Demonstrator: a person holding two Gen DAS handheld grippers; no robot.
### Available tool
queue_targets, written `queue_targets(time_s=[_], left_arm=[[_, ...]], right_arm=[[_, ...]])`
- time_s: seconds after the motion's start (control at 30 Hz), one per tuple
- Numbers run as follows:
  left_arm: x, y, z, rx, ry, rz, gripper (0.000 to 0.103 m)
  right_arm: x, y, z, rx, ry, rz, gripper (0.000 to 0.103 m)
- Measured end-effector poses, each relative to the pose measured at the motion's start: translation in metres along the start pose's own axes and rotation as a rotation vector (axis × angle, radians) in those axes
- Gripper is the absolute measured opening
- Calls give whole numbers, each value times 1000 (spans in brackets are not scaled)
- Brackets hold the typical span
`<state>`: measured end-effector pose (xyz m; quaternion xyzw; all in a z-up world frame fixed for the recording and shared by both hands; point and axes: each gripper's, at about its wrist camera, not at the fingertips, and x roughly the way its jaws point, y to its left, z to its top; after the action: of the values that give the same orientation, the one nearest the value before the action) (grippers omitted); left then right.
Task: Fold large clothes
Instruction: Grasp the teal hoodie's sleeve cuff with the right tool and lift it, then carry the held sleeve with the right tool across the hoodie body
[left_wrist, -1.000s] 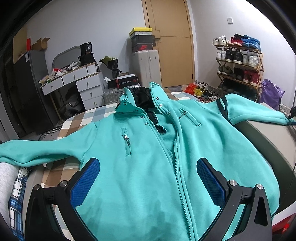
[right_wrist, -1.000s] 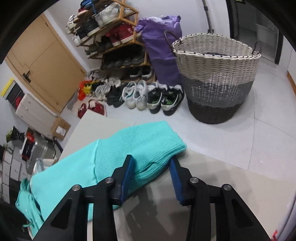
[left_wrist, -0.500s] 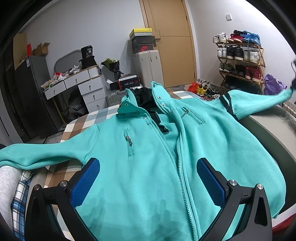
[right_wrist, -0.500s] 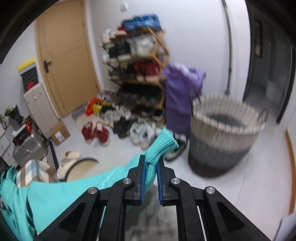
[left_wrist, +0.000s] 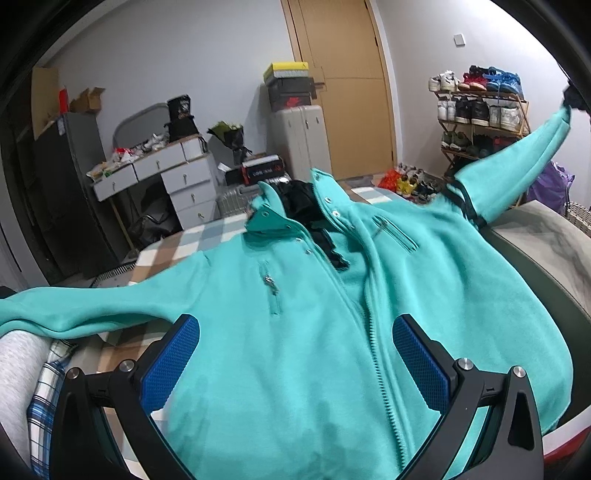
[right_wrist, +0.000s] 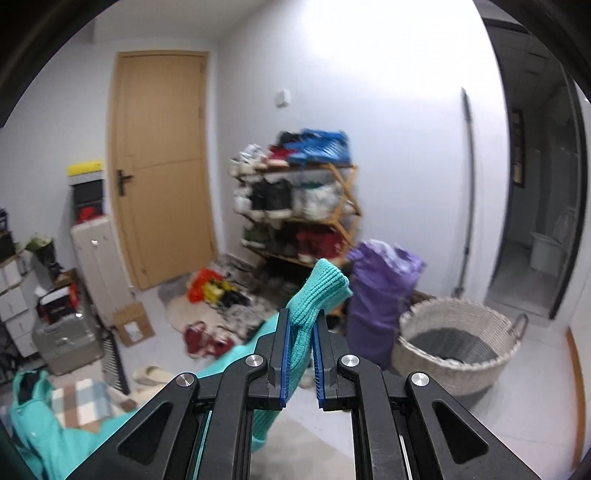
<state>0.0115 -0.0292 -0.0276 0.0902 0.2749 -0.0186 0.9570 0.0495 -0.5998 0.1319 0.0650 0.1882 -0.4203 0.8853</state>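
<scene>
Sleeve: ribbed cuff (right_wrist: 319, 295) of the teal zip-up fleece jacket (left_wrist: 295, 332) now lifted off the bed's right edge, ready to fold inward.
Right gripper (right_wrist: 300, 363): pinching the cuff.
Left gripper (left_wrist: 295, 360): spread, empty, above the jacket's hem.

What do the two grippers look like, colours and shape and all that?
Both match. The left gripper and the right gripper have matte black angular fingers with triangular cutouts and round silver bolt heads at the joints. The inner faces of the fingers carry bright blue pads with a fine dotted texture. No cables, markings or sleeves show.

You see a teal jacket (left_wrist: 295, 332) with black lining, blue gripper pads (left_wrist: 170, 362), and a brown-and-white checked cover (left_wrist: 177, 251).
</scene>
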Motion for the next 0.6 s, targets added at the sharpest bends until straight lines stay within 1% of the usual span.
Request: queue_targets(time_s=[0.03, 0.1, 0.17, 0.23, 0.27, 0.3, 0.37, 0.47, 0.53, 0.57, 0.6], left_arm=[[-2, 4, 0, -4, -9, 9, 102], [-3, 13, 0, -18, -14, 21, 102], [-5, 26, -1, -41, -17, 35, 102], [-7, 35, -1, -58, -23, 49, 102], [-9, 39, -2, -64, -27, 57, 102], [-11, 45, -2, -73, -34, 66, 102], [-15, 56, -5, -91, -47, 84, 102], [-22, 74, -9, -124, -56, 109, 102], [-25, 87, -12, -151, -56, 111, 102], [-26, 92, -13, -158, -56, 110, 102], [-28, 97, -14, -166, -57, 116, 102]], right_arm=[[-6, 11, 4, -25, -16, 21, 10], [-25, 38, 12, -55, -48, 92, 10], [-44, 61, 17, -62, -79, 153, 10], [-72, 97, 21, -70, -124, 243, 10], [-82, 108, 22, -74, -137, 274, 10], [-97, 129, 22, -80, -151, 330, 10], [-120, 168, 21, -111, -164, 412, 10], [-151, 233, 12, -162, -157, 547, 10], [-169, 281, -1, -207, -126, 635, 10], [-175, 297, -8, -220, -112, 667, 10], [-183, 323, -19, -240, -91, 717, 10]])
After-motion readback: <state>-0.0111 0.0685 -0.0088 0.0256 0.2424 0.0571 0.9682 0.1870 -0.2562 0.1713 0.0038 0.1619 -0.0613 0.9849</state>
